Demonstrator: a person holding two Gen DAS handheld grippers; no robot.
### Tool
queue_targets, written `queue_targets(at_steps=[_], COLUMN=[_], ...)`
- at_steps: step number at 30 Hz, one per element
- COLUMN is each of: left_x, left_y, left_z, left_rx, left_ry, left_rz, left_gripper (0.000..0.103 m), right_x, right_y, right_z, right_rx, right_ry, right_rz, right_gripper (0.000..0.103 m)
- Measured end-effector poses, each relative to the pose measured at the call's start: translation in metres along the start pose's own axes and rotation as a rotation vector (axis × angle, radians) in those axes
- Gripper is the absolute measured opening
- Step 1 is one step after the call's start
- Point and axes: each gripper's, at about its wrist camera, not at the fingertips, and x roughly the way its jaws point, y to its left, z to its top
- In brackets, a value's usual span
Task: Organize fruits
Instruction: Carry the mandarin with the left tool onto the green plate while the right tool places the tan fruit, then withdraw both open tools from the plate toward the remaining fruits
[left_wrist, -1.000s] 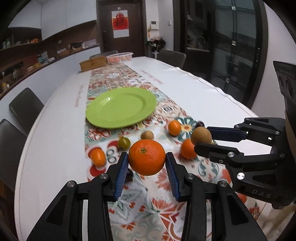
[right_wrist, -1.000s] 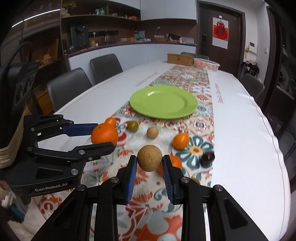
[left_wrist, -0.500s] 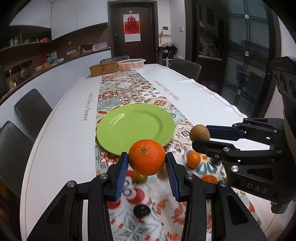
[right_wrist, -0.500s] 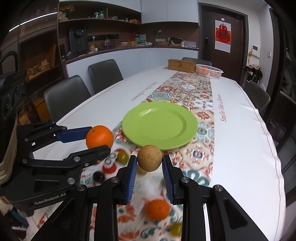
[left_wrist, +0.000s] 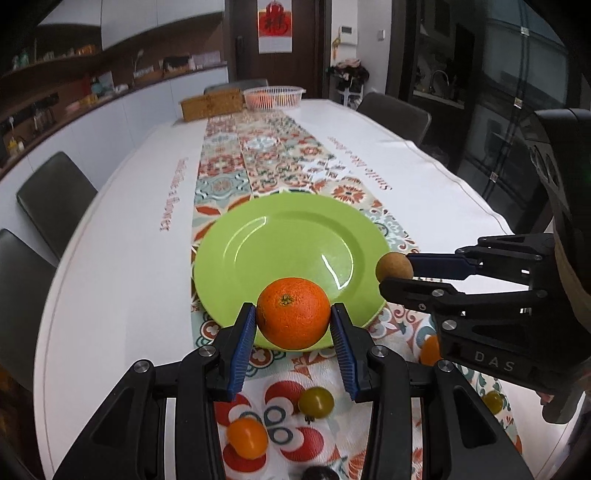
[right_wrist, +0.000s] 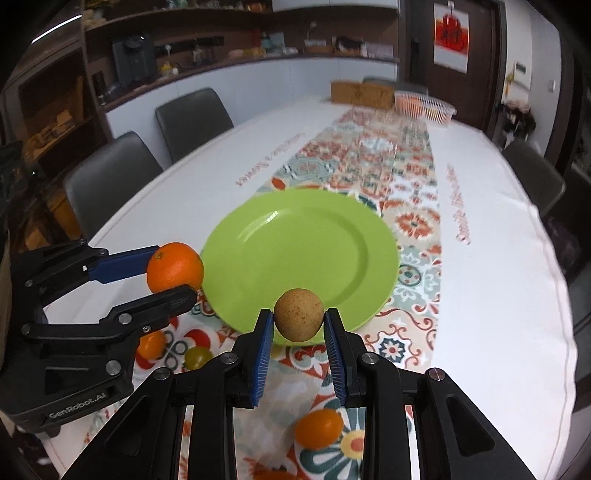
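Left hand-held gripper (left_wrist: 293, 325) is clenched on the orange (left_wrist: 293, 319), blue pads against both sides, held over the near rim of the green plate (left_wrist: 288, 240). Right hand-held gripper (right_wrist: 299, 325) grips a brown speckled round fruit (right_wrist: 299, 314), also over the plate's near rim.

Left wrist view only: small orange fruit (left_wrist: 246, 437) & a green-yellow tomato (left_wrist: 316, 402) on the runner (left_wrist: 258, 155) near the tabletop's (left_wrist: 110, 277) near edge, a dark fruit (left_wrist: 317, 474) cut off at the frame bottom, plus another yellowish one (left_wrist: 493, 401) and an orange one (left_wrist: 429, 349) half hidden behind the right tool. Right wrist view only: an orange fruit (right_wrist: 318, 428) lying on the runner below its own fingers, and 2 small fruits, orange (right_wrist: 150, 343) & olive-green (right_wrist: 197, 357), peeking under the left tool.

Each view catches the other tool from the side w/ its fruit: brown fruit at plate's right edge, orange at its left edge.

Plate sits on the runner mid-tabletop, nothing lying in it. At the far end: a wooden box (left_wrist: 212, 105) & a white basket (left_wrist: 273, 96) w/ orange contents, too blurry to ID. Dark chairs (left_wrist: 55, 199) line the left edge.
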Motion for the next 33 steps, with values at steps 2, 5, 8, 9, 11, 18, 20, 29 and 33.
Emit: queue_targets(at_steps=[2,5,8,9,11,18,20,29,33], left_x=[0.011,0.026,0.038,0.043,0.05,0.058,0.058,0.032,0.004], left_y=[0.004,0.01,0.015,0.016,0.018,0.022,0.022,0.026,0.017], left_z=[0.004,0.011,0.014,0.015,0.016,0.018,0.018,0.011,0.007], left_rx=[-0.013,-0.034,-0.054,-0.057,-0.063,-0.064,-0.066,-0.086,-0.066], left_ry=[0.027,0.071,0.103,0.114,0.134,0.145,0.148,0.101,0.049], left_rz=[-0.009,-0.026,-0.034,-0.035,-0.032,-0.019,-0.012,0.03,0.052], left_gripper=[0.041,0.041,0.041,0.041,0.041,0.041,0.041,0.048,0.056], right_x=[0.011,0.029,0.044,0.049,0.055,0.064,0.063,0.039,0.012], right_y=[-0.003,-0.007,-0.012,-0.014,-0.017,-0.022,-0.021,-0.026,-0.019], right_z=[0.003,0.011,0.015,0.016,0.017,0.02,0.021,0.016,0.009], right_rx=[0.002,0.011,0.033,0.042,0.053,0.056,0.053,0.057,0.031], right_ry=[0.026,0.072,0.116,0.13,0.147,0.16,0.154,0.109,0.049], right_rz=[0.003,0.004,0.016,0.016,0.024,0.012,0.009,-0.014,-0.038], right_gripper=[0.029,0.029,0.029,0.029,0.029,0.029,0.029,0.033,0.033])
